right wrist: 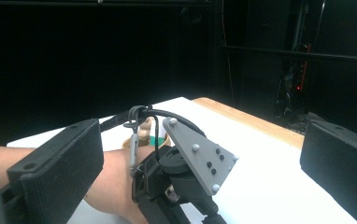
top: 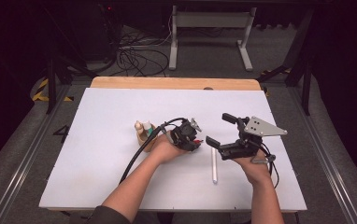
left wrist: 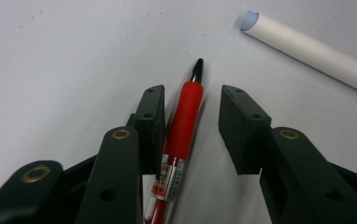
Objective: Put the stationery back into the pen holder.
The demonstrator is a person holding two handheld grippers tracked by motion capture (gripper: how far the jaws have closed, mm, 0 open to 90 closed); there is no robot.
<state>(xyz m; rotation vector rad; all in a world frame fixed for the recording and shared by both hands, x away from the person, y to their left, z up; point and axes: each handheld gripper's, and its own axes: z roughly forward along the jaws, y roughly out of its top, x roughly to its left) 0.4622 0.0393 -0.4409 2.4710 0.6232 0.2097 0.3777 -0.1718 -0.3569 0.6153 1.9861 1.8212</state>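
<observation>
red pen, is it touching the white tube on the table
Apart. The left gripper view shows the red pen lying between the fingers, with bare table between its tip and the white tube.

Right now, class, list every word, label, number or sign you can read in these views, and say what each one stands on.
"4": a dark figure on the grey floor, left of the table.
Red pen: a red and white label with small print, too blurred to read.
White tube: no text.
Nothing else is readable.
</observation>
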